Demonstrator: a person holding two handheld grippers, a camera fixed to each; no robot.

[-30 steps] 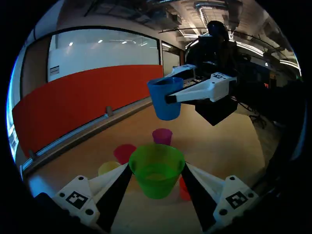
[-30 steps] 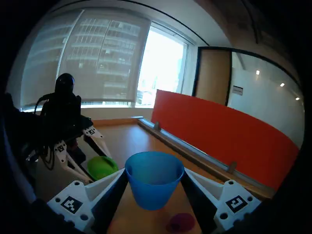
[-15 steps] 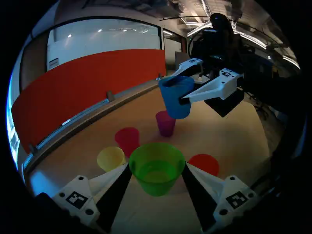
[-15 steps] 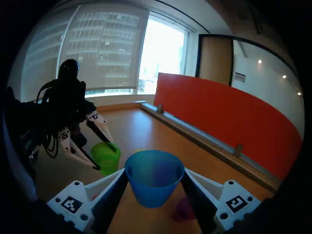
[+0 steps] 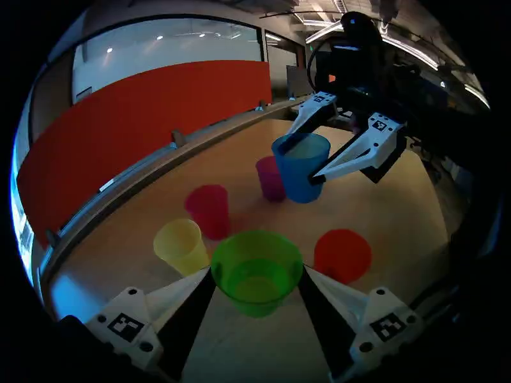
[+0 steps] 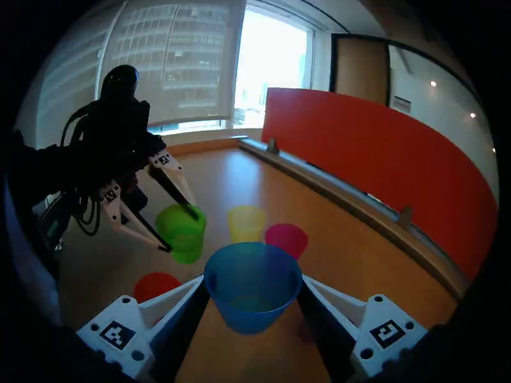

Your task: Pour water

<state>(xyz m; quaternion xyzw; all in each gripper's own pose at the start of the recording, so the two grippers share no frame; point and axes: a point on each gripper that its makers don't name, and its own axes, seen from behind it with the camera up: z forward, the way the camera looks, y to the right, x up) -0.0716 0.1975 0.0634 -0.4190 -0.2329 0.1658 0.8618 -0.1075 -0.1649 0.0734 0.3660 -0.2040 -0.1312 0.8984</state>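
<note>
A green cup [image 5: 257,273] is clamped between the fingers of my left gripper [image 5: 257,281], low in the left gripper view, above the wooden table [image 5: 396,210]. My right gripper [image 6: 252,297] is shut on a blue cup [image 6: 252,293]. In the left gripper view that blue cup [image 5: 301,166] hangs farther off, above the table, held by the right gripper [image 5: 305,167]. In the right gripper view the green cup [image 6: 181,232] is at the left, held by the left gripper [image 6: 179,231]. Both cups stand roughly upright.
Yellow [image 5: 181,246], pink [image 5: 209,210], purple [image 5: 270,178] and red [image 5: 343,254] cups stand on the table below. An orange partition [image 5: 128,121] runs along the table's far edge. A person in dark clothing [image 6: 108,147] holds the grippers. Windows [image 6: 274,70] lie behind.
Both grippers have tilted down toward the table, so more cups have come into sight. The blue cup has dropped lower, nearer the purple cup. Both grips are unchanged.
</note>
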